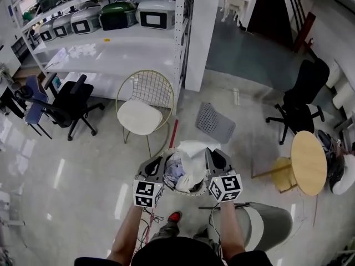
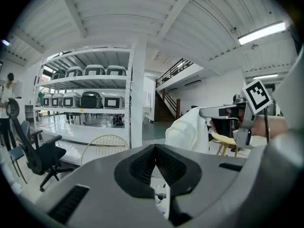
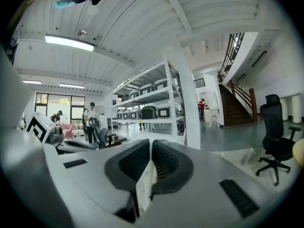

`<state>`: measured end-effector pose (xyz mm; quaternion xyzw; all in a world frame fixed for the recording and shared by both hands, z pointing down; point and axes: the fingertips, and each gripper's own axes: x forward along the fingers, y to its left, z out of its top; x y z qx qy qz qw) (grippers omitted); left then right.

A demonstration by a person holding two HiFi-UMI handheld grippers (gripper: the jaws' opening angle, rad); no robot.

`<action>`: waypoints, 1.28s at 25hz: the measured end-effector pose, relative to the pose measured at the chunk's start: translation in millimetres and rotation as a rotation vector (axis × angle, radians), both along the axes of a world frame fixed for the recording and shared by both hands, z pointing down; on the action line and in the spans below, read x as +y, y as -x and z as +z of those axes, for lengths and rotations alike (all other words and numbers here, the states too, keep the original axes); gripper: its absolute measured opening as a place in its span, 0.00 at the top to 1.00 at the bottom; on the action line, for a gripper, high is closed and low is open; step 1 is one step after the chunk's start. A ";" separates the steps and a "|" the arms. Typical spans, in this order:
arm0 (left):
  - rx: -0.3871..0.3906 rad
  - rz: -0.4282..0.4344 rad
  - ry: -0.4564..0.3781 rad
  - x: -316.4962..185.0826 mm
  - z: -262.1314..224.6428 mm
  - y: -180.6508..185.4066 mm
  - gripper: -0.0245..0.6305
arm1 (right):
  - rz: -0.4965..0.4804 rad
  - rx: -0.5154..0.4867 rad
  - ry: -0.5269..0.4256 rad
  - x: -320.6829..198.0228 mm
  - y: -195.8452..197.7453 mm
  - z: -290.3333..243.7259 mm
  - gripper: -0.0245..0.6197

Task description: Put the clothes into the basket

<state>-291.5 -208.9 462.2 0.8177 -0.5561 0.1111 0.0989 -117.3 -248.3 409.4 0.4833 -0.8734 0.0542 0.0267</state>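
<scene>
Right tongs (image 3: 149,148) clenched on white garment (image 1: 195,148); left tongs (image 2: 156,161) apparently clenched on pale cloth (image 2: 164,206). Hazard: released garment drapes over basket (image 1: 191,193) rim, slides off.

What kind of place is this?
Probably a workshop or lab hall, not a home: tall metal shelving loaded with boxy machines, an office chair nearby, and a staircase behind.

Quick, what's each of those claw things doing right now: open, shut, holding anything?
The left gripper: closed, with nothing visibly pinched at its tips.
The right gripper: closed on a white garment.
</scene>
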 end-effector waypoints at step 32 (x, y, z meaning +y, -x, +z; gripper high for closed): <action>-0.005 0.032 0.221 -13.6 131.6 0.5 0.95 | 0.034 0.015 0.315 -3.6 9.9 196.6 0.91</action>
